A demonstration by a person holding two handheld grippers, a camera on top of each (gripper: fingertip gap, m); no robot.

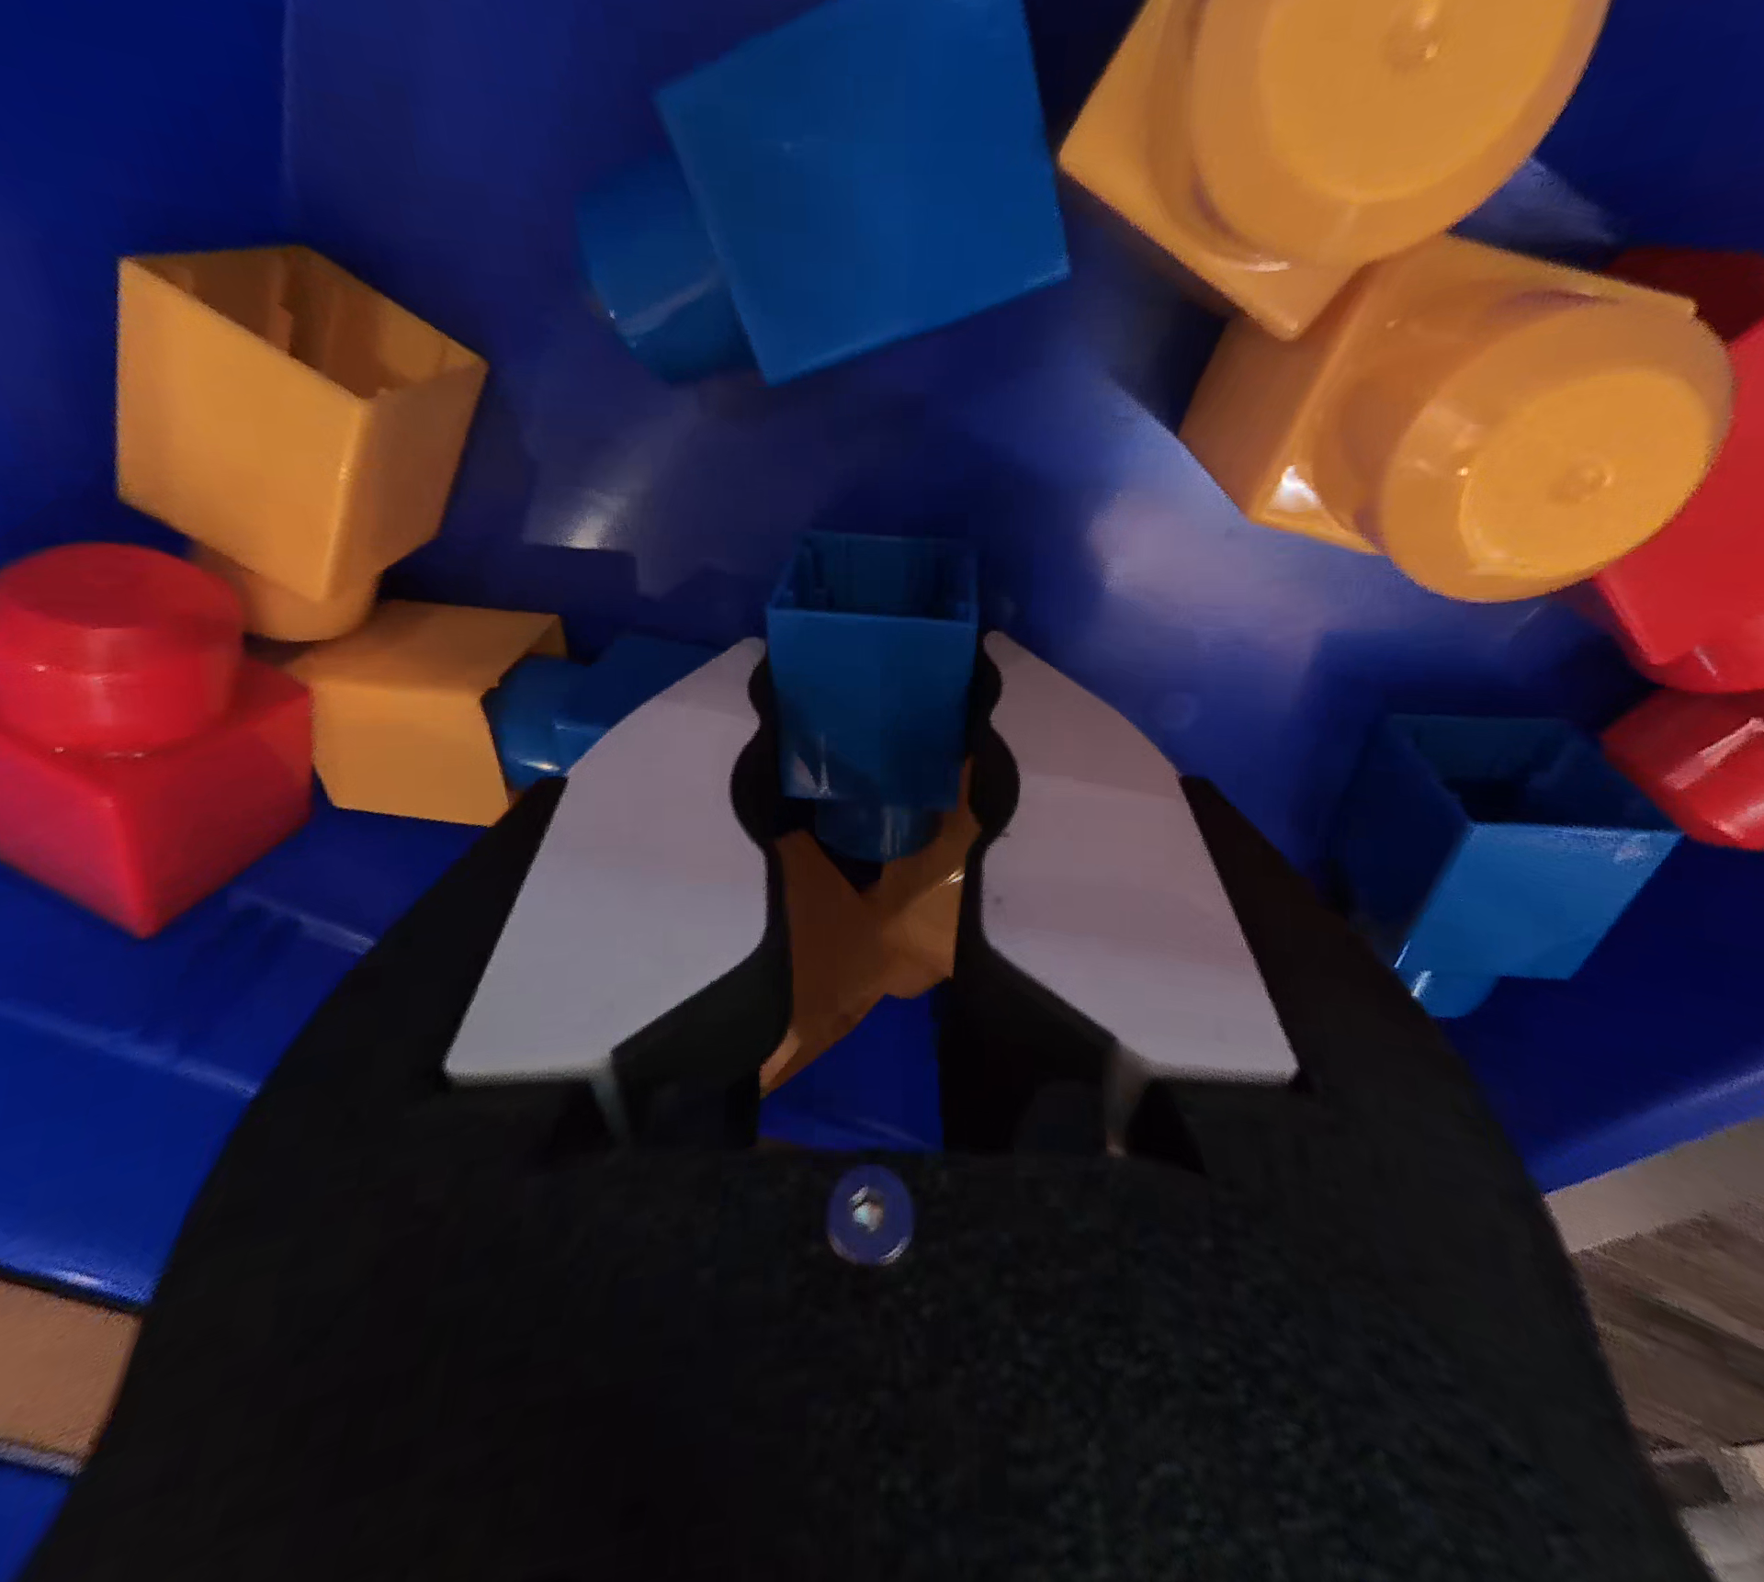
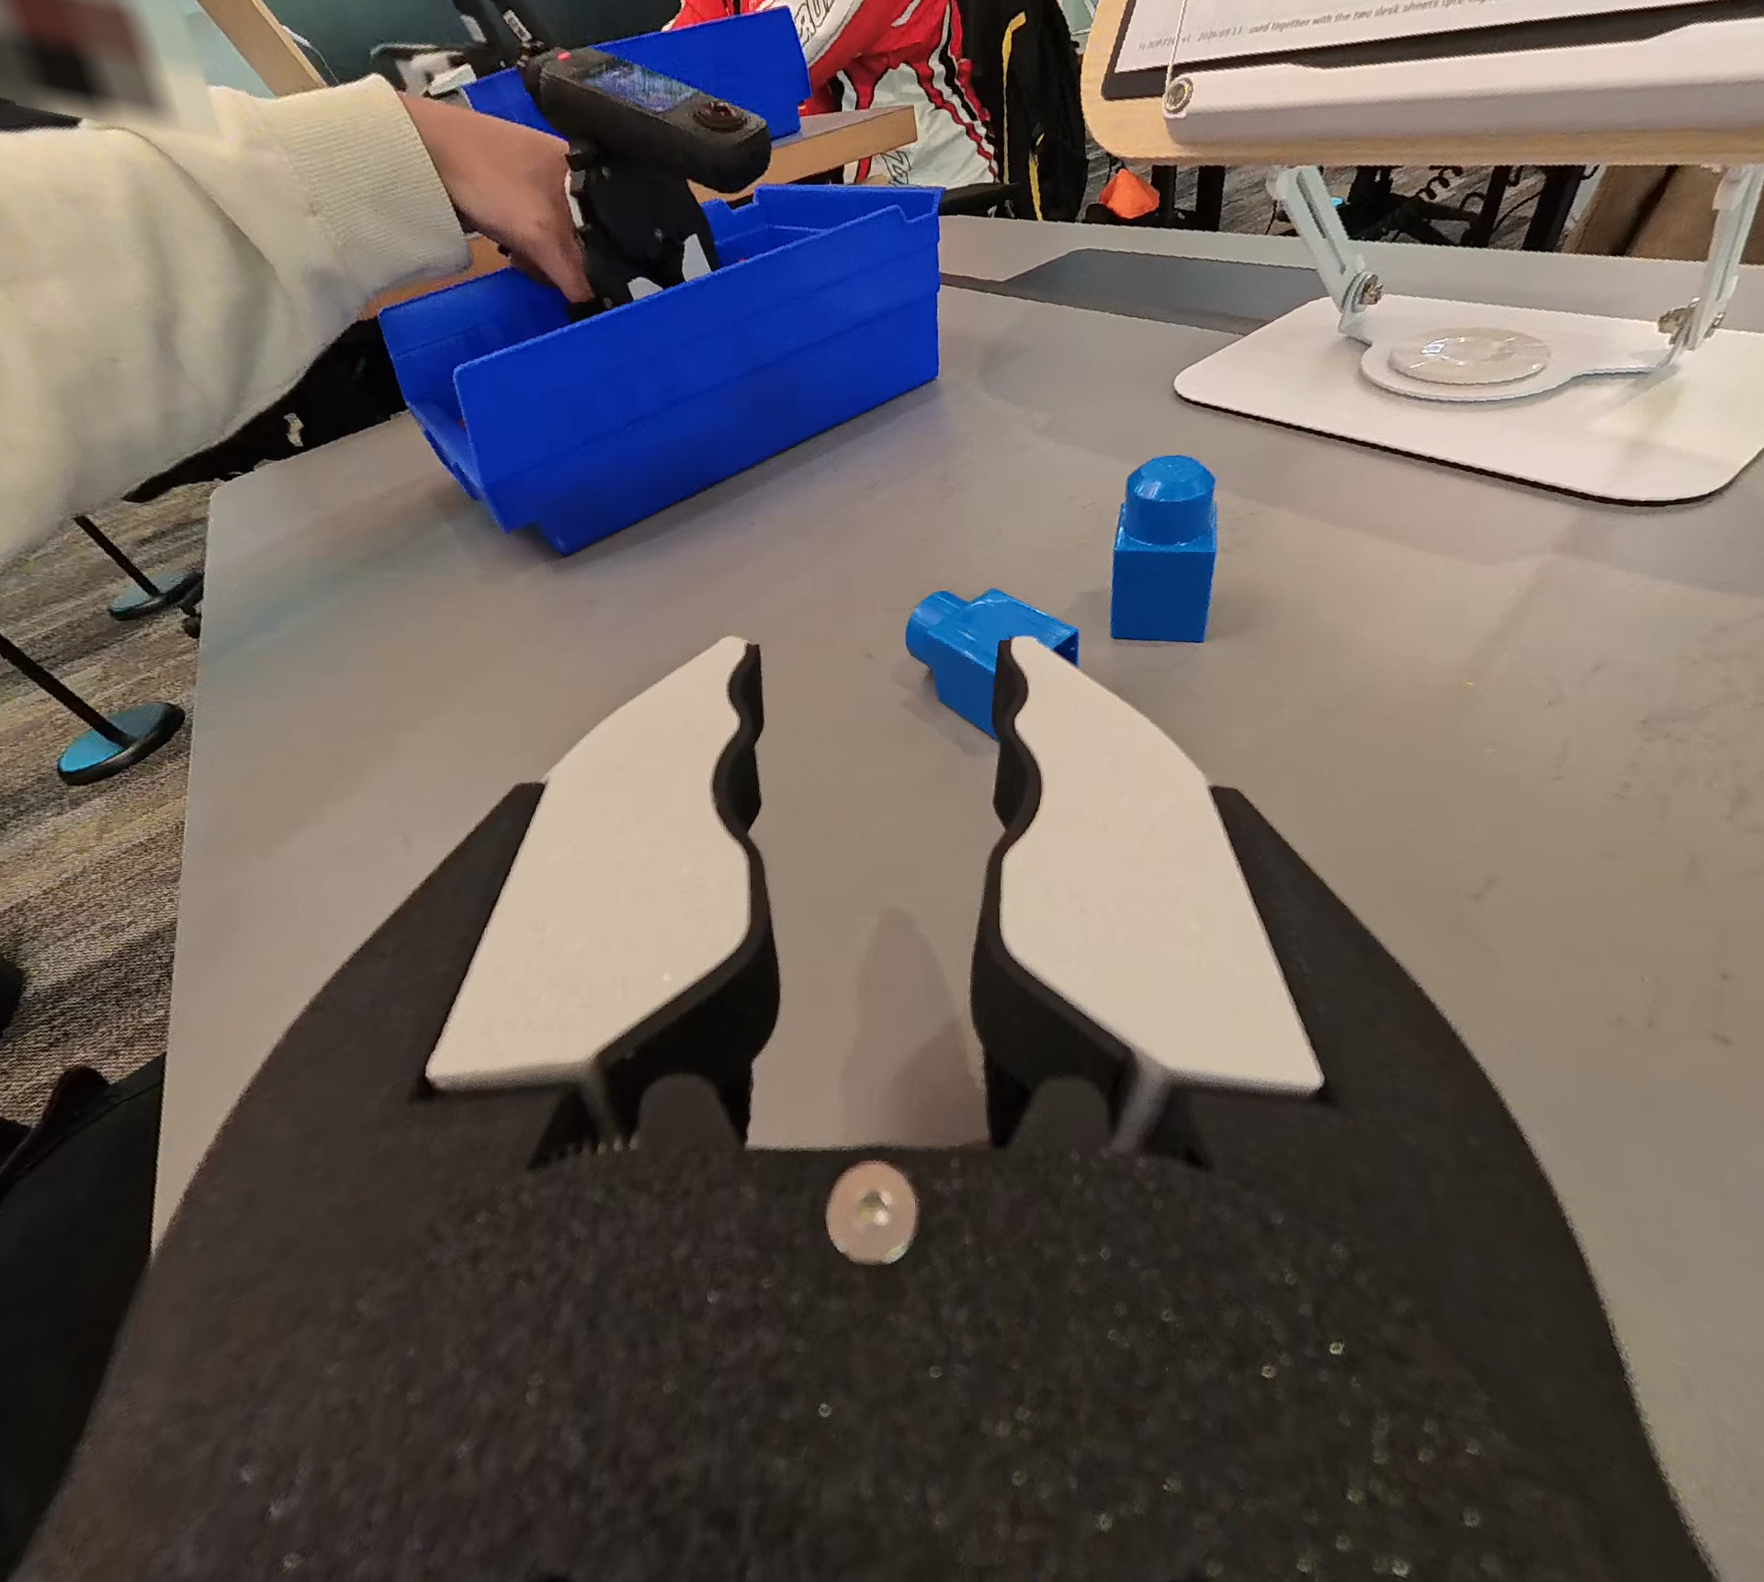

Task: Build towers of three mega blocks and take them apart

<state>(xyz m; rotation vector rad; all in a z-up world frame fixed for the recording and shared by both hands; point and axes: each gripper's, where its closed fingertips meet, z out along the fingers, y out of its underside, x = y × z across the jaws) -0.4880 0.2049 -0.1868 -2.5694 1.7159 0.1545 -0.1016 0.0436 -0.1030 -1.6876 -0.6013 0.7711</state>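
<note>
No tower yet. Two loose blue blocks on the worktop (image 2: 1432,677), centre-right: one upright (image 2: 1163,572), one toppled (image 2: 974,653). Left gripper (image 1: 871,715) inside the blue bin (image 2: 668,391), upper left, clenched on a third blue block (image 1: 869,677). Right gripper (image 2: 876,677) released, empty.

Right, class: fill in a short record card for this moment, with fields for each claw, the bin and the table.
Left claw: inside the blue plastic bin, closed on a blue plastic block, open end facing away.
Right claw: open, empty, over the grey table.
Blue plastic bin: on the table's far left; holds loose orange, red and blue blocks.
Table: one blue block standing upright, stud up; one blue block lying on its side beside it, apart.
Towers built: none visible.
</note>
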